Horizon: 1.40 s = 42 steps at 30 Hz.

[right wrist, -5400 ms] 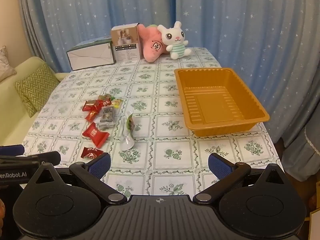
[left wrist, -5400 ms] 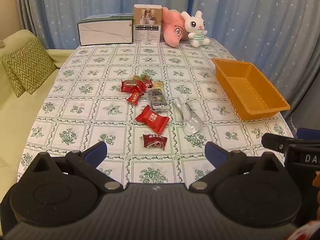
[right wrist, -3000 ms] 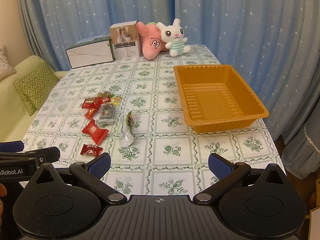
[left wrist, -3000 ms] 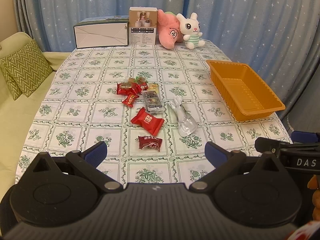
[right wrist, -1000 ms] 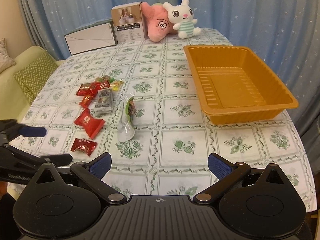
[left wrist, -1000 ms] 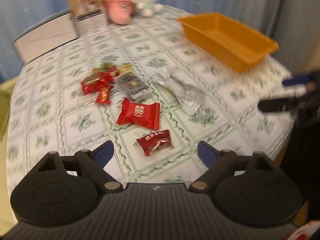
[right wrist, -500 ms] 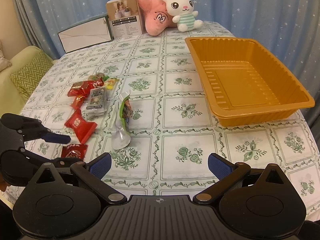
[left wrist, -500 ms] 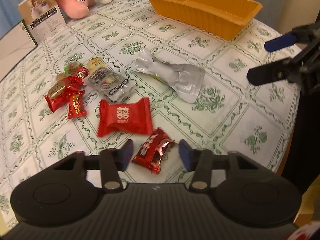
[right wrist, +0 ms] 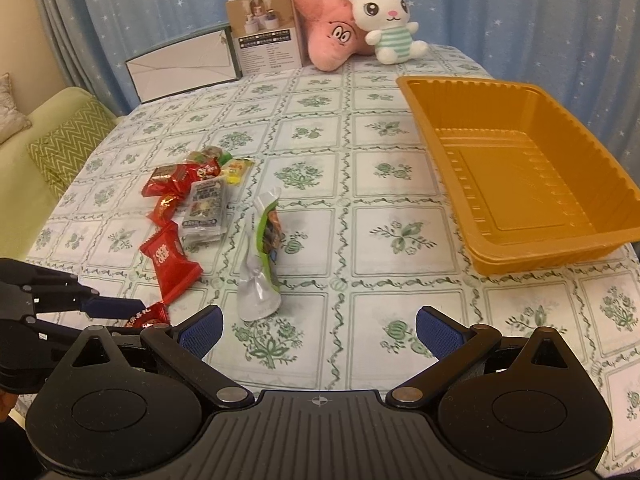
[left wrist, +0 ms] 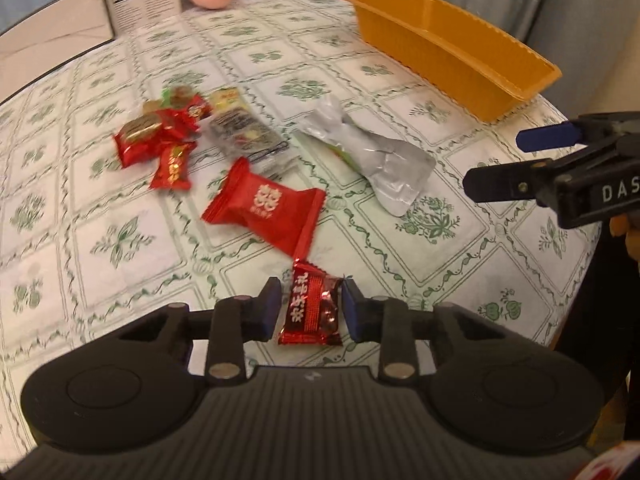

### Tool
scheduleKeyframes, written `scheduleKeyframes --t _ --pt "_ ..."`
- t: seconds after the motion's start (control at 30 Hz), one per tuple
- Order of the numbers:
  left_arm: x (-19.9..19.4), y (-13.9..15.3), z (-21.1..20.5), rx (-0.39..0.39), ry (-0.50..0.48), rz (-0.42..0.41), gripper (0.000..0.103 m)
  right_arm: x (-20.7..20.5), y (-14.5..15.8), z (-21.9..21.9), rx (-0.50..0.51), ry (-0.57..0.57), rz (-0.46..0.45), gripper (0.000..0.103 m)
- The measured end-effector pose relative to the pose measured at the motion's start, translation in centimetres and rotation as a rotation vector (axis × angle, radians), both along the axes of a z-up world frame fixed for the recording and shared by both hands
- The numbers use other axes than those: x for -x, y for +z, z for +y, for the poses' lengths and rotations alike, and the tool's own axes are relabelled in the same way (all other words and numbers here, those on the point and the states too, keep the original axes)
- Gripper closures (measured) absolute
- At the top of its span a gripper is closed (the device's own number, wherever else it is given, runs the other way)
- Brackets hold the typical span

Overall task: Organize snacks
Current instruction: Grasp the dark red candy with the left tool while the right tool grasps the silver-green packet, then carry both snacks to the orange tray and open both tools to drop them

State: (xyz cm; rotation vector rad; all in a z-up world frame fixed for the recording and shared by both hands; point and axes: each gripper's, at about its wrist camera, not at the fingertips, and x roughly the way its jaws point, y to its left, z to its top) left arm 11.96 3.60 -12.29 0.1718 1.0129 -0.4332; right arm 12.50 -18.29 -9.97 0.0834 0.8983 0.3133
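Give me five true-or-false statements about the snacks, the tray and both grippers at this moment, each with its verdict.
1. The orange tray is empty. True.
2. The left gripper has a small dark red candy between its fingers. True; its jaws have just been closing around it.
3. The right gripper holds the silver pouch. False; it is open and holds nothing, and the pouch lies on the tablecloth.
4. The large red packet lies in the tray. False; it is on the tablecloth.
5. Two plush toys stand at the far end. True.
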Motion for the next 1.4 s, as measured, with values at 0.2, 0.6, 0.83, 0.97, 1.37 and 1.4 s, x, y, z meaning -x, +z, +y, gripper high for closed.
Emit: scheduleKeyframes --t 0.2,0.6,0.83,0.97,1.37,1.4 --pt "0.4 -0.1 0.0 -0.006 0.033 -0.023 0.08 -0.7 -0.2 1.0 -0.015 0.025 -0.014 0.001" --pt "0.3 2.5 1.7 0.104 0.289 -0.08 0.083 -4.0 -1.3 4.5 0.011 0.113 -0.047 0.027" --pt "0.0 3.7 2.3 0.134 0.344 -0.1 0.083 -6.2 -2.8 5.8 0.015 0.1 -0.019 0.059" --pt "0.0 3.9 2.2 0.138 0.35 -0.102 0.083 -6.8 -3.3 6.1 0.024 0.087 -0.016 0.074" --pt "0.0 4.4 1.0 0.146 0.347 -0.093 0.083 -4.1 -0.6 4.2 0.045 0.066 -0.097 0.079" --pt "-0.2 4.7 0.6 0.149 0.338 -0.097 0.083 -3.8 0.0 3.7 0.038 0.054 -0.107 0.079"
